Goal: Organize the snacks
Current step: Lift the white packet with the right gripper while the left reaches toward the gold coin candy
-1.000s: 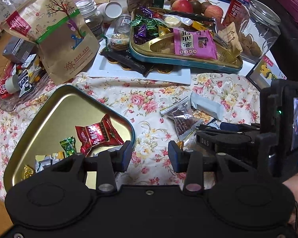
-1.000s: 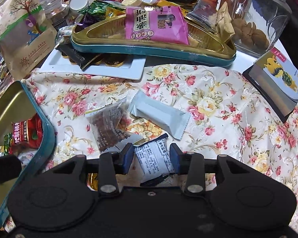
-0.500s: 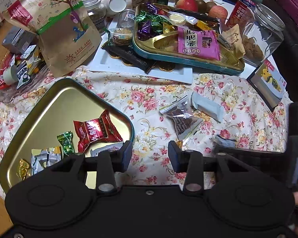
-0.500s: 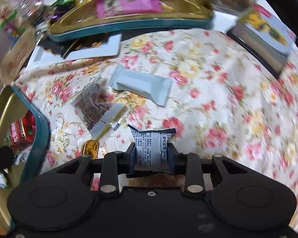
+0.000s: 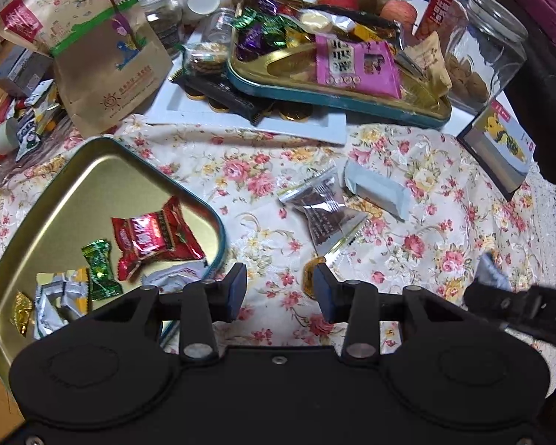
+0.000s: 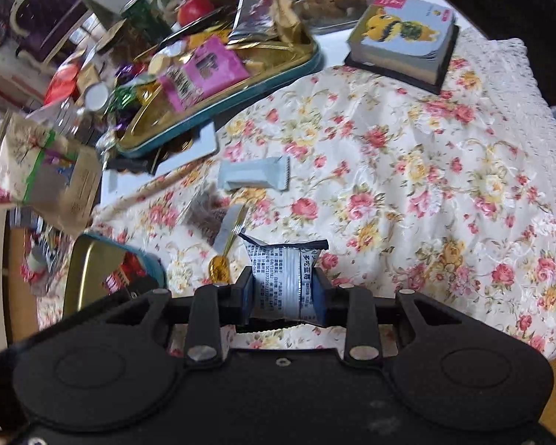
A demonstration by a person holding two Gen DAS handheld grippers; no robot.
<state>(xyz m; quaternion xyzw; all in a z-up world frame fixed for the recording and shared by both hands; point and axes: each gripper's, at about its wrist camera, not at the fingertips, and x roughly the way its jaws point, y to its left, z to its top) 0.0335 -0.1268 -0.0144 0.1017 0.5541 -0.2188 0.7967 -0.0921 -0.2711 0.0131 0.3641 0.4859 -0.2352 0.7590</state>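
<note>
Floral tablecloth [image 6: 407, 170] | right gripper [image 6: 283, 289] clamps white snack packet [image 6: 283, 278], print illegible

Even, soft indoor light; the left view is sharp, the right view motion-blurred, both bowed at the edges.

Clamped between the right gripper [image 6: 284, 289] jaws, clear of the tablecloth [image 6: 407, 185]: a printed snack packet [image 6: 283, 278]. Just left of those jaws, on the cloth: a foil coin [image 6: 218, 269]. Ahead and slightly left: a clear-wrapped snack [image 6: 207, 211], then a flat bar packet [image 6: 254, 173] behind it. Far ahead: a crowded tray [image 6: 218, 85]. Ahead right: a small book [image 6: 407, 37]. Left of the left gripper [image 5: 280, 291] jaws: an open tin [image 5: 48, 200] with wrapped sweets [image 5: 152, 237] inside.
</note>
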